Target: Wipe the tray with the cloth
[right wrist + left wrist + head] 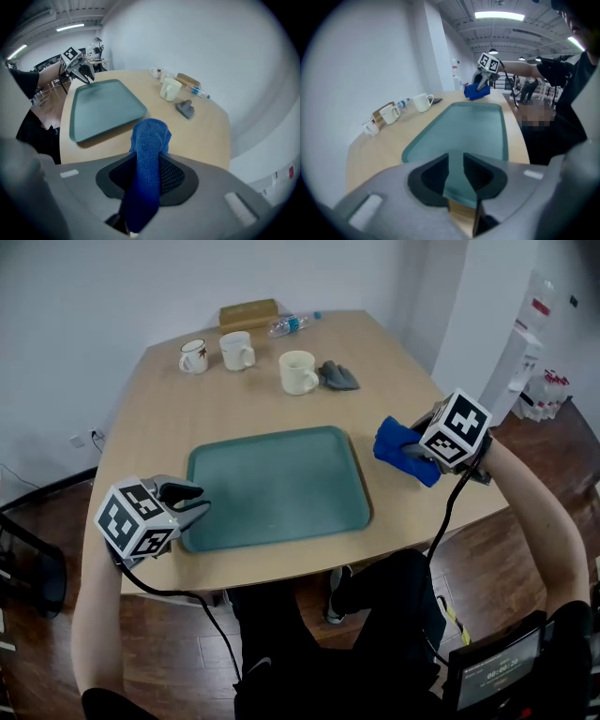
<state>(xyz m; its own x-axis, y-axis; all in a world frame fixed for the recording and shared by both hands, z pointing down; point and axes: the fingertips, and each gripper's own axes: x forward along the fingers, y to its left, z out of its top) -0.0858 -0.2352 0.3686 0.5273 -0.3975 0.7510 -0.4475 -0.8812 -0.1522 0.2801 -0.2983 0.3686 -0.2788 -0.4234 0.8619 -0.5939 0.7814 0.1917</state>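
A teal tray (277,486) lies on the wooden table (244,409), nearer the front edge. My left gripper (190,502) sits at the tray's left rim. In the left gripper view its jaws (456,176) stand a narrow gap apart, with the rim (461,199) showing through the gap and nothing pinched. My right gripper (415,444) hovers over the table just right of the tray, shut on a blue cloth (398,442). The cloth (150,140) sticks out between the right gripper's (149,174) pads, clear of the tray (101,108).
Three mugs (194,356) (236,351) (298,372) stand at the back of the table. Beside the nearest mug is a crumpled grey cloth (338,376). A plastic bottle (289,324) and a brown box (248,312) lie at the far edge. The table's right edge runs under my right arm.
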